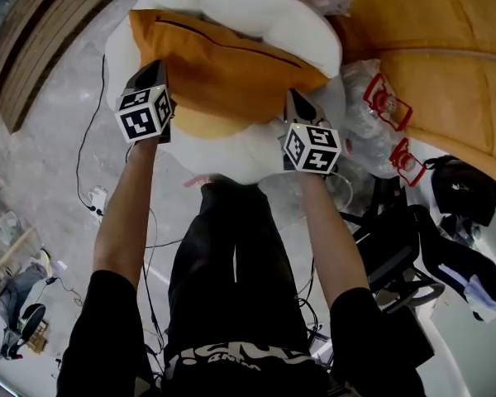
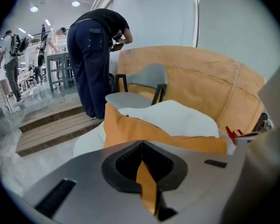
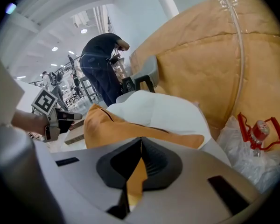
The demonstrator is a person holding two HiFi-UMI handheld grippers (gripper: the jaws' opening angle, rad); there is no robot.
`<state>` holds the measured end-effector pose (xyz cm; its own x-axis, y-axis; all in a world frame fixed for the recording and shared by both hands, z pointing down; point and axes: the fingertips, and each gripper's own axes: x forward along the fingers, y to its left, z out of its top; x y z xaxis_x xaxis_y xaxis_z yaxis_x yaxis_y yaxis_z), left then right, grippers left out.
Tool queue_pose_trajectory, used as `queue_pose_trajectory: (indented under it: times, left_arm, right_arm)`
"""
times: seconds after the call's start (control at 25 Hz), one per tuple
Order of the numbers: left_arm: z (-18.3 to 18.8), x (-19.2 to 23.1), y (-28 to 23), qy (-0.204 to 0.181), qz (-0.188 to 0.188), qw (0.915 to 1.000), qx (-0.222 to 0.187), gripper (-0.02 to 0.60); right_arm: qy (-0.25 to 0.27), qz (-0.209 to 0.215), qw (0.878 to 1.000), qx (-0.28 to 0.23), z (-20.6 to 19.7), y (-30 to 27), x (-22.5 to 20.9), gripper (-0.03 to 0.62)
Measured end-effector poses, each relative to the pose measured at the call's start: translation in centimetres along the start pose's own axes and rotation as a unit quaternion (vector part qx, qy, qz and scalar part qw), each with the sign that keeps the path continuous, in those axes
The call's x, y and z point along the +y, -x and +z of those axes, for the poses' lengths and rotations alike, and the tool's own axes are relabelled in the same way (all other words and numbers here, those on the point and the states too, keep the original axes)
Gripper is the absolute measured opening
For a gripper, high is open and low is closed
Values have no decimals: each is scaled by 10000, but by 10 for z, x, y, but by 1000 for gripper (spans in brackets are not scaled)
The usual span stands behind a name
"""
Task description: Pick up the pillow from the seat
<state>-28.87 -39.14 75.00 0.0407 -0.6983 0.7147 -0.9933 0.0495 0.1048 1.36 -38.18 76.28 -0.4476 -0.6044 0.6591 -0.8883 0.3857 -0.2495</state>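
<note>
An orange pillow with a dark zip line lies against a white cushion, over a white rounded seat. My left gripper is shut on the pillow's near left edge. A fold of orange fabric is pinched between its jaws in the left gripper view, where the left gripper points at the orange pillow. My right gripper is shut on the near right edge. The right gripper view shows the same pinch: the right gripper bites orange cloth of the pillow.
A big tan paper-wrapped shape fills the right. A clear plastic bag with red-capped bottles lies beside the seat, and a black bag nearer me. Wooden steps and floor cables are at left. A person bends behind a grey chair.
</note>
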Motion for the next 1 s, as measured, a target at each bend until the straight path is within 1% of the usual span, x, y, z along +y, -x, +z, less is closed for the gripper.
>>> queue_pose_trajectory:
  times: [0.08, 0.2, 0.24, 0.28, 0.32, 0.36, 0.44, 0.48, 0.6, 0.68, 0.76, 0.92, 1.0]
  left_arm:
    - [-4, 3, -4, 14, 13, 10000, 58, 11]
    - [-9, 11, -6, 197, 56, 9997, 97, 12]
    - [-9, 12, -7, 263, 48, 9996, 86, 35]
    - [-9, 14, -8, 318, 29, 9995, 78, 104]
    - [-10, 15, -10, 369, 16, 9993, 79, 167]
    - [-11, 16, -12, 418, 29, 9991, 84, 208]
    - [-14, 21, -17, 492, 127, 9987, 77, 258]
    - [-16, 24, -19, 508, 183, 9985, 66, 296]
    - [-22, 32, -27, 579, 237, 9980, 60, 324]
    - [-25, 34, -32, 732, 182, 9971, 31, 331]
    - [-29, 33, -37, 903, 79, 9959, -33, 333]
    - [-28, 37, -42, 1117, 0, 9935, -211, 333]
    - [-30, 35, -45, 1193, -86, 9926, -199, 333]
  right_arm:
    - [19, -58, 10000, 42, -5, -1, -3, 23]
    - [-38, -184, 9997, 132, -14, -1, -9, 23]
    - [-88, -227, 9995, 177, -18, -2, -11, 25]
    - [-155, -257, 9993, 225, -21, -3, -13, 38]
    - [-231, -276, 9990, 264, -24, -5, -15, 132]
    - [-308, -289, 9987, 282, -27, -8, -17, 221]
    - [-457, -339, 9980, 270, -32, -13, -21, 320]
    - [-551, -370, 9974, 283, -35, -16, -23, 335]
    - [-849, -409, 9947, 423, -47, -26, -28, 351]
    - [-953, -391, 9935, 482, -52, -33, -29, 354]
    - [-1023, -396, 9928, 484, -55, -39, -31, 354]
    - [-1172, -337, 9913, 503, -56, -51, -33, 354]
    - [-1225, -284, 9907, 513, -56, -54, -34, 353]
